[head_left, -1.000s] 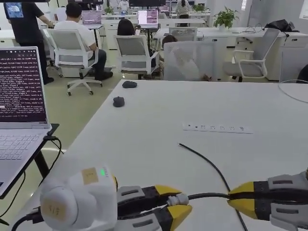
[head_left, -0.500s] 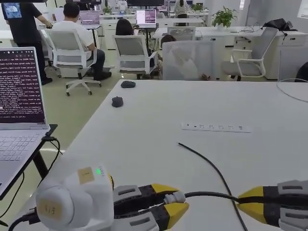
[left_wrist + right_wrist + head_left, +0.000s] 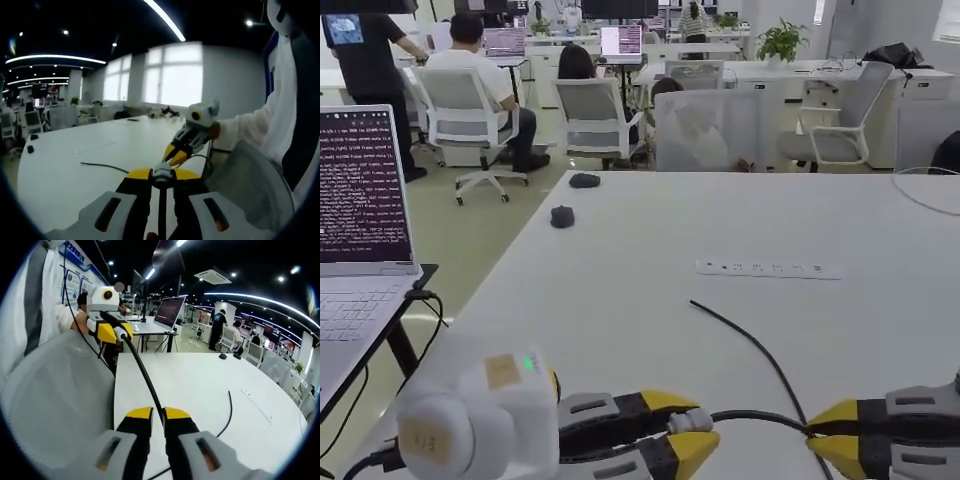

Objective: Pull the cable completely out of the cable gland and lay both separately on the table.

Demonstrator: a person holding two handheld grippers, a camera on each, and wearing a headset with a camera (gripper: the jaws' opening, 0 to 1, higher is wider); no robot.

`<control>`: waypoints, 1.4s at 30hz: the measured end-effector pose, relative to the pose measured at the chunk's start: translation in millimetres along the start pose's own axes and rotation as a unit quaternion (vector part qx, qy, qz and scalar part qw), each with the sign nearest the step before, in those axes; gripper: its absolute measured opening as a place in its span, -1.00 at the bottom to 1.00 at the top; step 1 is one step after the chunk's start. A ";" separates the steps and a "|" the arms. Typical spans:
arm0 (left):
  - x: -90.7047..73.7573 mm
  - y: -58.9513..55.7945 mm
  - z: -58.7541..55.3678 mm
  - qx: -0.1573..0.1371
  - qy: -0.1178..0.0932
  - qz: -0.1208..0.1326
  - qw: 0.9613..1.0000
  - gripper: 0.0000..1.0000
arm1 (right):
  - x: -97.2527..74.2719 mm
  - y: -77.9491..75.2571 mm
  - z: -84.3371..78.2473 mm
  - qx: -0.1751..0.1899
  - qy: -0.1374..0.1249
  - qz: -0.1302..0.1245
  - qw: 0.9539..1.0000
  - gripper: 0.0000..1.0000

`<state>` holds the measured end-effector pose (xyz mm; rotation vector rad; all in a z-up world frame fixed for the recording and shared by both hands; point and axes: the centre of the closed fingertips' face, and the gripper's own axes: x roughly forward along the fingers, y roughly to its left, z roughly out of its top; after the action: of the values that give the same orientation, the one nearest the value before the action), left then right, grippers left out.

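The left gripper has its jaws clamped on the cable gland. The right gripper pinches the black cable (strung between them), whose free end trails across the worktop.

**Bright, even office light; fisheye bends the edges**

Light comes from ceiling strip lights and large windows, falling evenly on the white table with only faint shadows. The windows blow out to glare. Both gripper views warp near their edges. Close to the lens, the cable gland looks soft; the cable is crisp.
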<state>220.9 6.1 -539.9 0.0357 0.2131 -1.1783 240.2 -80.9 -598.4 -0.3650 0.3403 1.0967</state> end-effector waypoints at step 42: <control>-2.0 4.8 -5.5 -0.013 0.014 0.011 1.000 -0.67 | 39.1 32.5 63.2 -0.113 -0.040 0.056 0.991 -0.88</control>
<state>223.8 10.5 -545.3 0.0314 0.2518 -1.1531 232.5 -8.2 -563.2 -0.5052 0.1671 1.2599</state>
